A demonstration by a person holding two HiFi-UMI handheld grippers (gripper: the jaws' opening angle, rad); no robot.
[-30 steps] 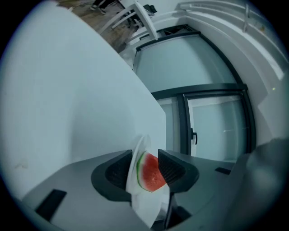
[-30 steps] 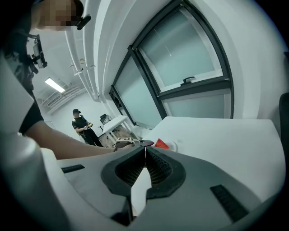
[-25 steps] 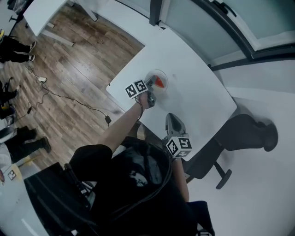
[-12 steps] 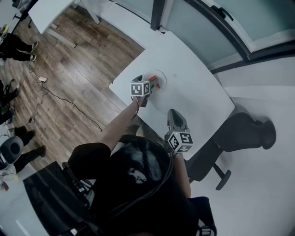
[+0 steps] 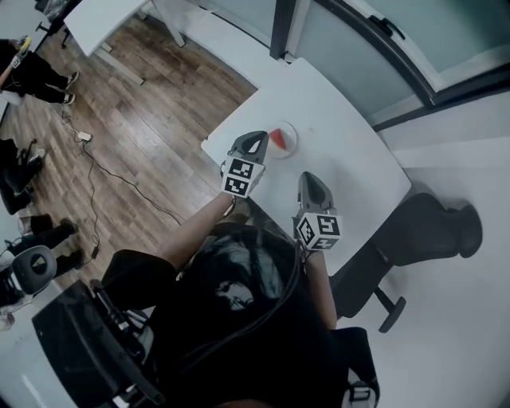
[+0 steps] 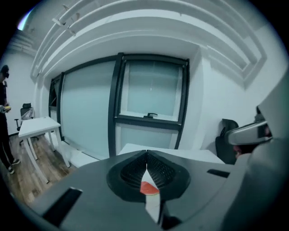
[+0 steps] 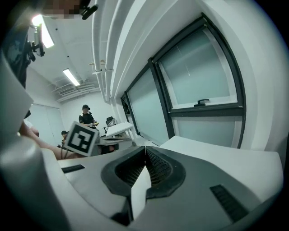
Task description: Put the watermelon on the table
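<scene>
A red watermelon slice lies in a small clear dish on the white table. My left gripper hangs above the table's near-left edge, just short of the dish, with its jaws shut and nothing between them. In the left gripper view the jaws meet at the tips, and the watermelon slice shows below them through the gap. My right gripper hovers over the table's near edge, to the right of the left one, also shut and empty.
A dark office chair stands right of the table. Wooden floor with a cable lies to the left. Windows run behind the table. Another white table and people stand at the far left.
My left gripper has lifted and drawn back from the dish, rolled, and its jaws have shut empty. The watermelon stays in the dish. The right gripper has risen a little.
</scene>
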